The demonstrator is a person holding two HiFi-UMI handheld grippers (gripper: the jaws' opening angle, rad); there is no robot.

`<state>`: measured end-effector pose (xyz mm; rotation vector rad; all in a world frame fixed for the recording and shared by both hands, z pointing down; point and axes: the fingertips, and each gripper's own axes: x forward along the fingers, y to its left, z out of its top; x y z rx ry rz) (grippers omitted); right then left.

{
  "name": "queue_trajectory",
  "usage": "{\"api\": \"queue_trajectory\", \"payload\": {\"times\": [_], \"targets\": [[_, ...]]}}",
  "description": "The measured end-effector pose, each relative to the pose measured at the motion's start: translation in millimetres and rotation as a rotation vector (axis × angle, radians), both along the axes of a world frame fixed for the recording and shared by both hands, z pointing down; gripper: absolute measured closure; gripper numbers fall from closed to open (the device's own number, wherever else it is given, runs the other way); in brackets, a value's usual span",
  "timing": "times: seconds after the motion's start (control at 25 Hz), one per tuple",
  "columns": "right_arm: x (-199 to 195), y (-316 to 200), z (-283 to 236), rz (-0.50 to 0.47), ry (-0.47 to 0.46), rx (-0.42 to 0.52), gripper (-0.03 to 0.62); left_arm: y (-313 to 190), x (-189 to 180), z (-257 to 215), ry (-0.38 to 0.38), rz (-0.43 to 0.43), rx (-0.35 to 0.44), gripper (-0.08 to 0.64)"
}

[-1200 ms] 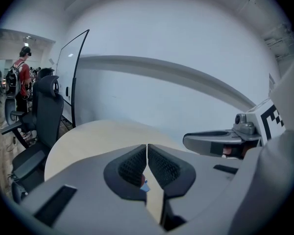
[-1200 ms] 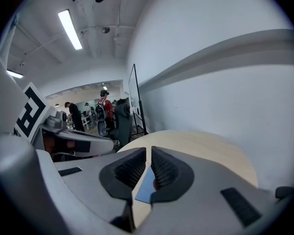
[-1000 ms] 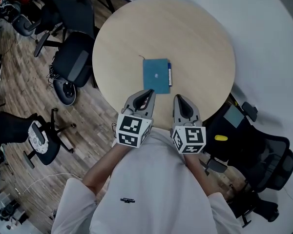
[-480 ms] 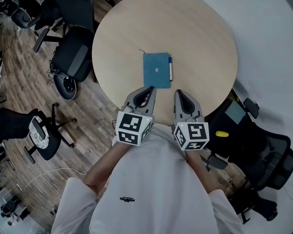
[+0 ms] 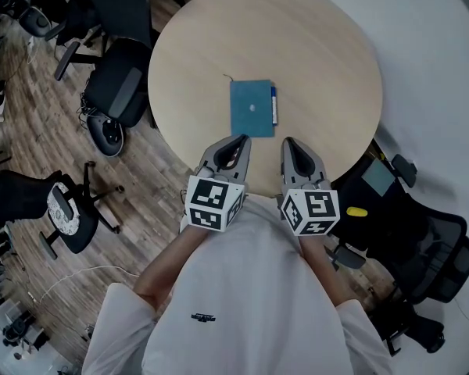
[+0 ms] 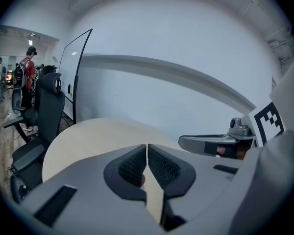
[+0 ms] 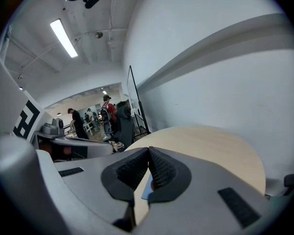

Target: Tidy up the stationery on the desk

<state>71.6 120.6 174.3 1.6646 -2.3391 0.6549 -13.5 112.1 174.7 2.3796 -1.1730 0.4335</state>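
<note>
While left hand-held gripper (image 5: 242, 140), right hand-held gripper (image 5: 288, 142) sit clamped, empty — teal notebook (image 5: 251, 108), blue pen (image 5: 273, 105) alongside.

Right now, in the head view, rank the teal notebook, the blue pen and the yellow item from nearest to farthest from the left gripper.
1. Teal notebook, just ahead of the left gripper.
2. Blue pen, along the notebook's right edge.
3. Yellow item, off the table, far right.

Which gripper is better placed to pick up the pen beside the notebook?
Right, probably. The pen lies along the notebook's right edge, nearly straight ahead of the right gripper; the left gripper faces the notebook. Both are shut, holding nothing.
</note>
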Motion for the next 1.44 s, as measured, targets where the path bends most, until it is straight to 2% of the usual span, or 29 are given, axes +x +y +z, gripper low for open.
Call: {"api": "queue_trajectory", "payload": {"times": [0.32,0.48,1.44], "targets": [[8.0,-1.1,-2.5,-0.007,-0.006,-0.008,0.56,6.0,6.6,1.5,-0.005,0.023,-0.003,0.534],[9.9,-0.5,-0.4,-0.011,0.043,-0.006,0.56,8.8,6.2,4.7,-0.006,0.025,-0.012,0.533],[4.4,6.1,2.6,-0.034,0.043,-0.017,0.56,13.8,1.3,7.8,-0.011,0.005,-0.022,0.534]]}}
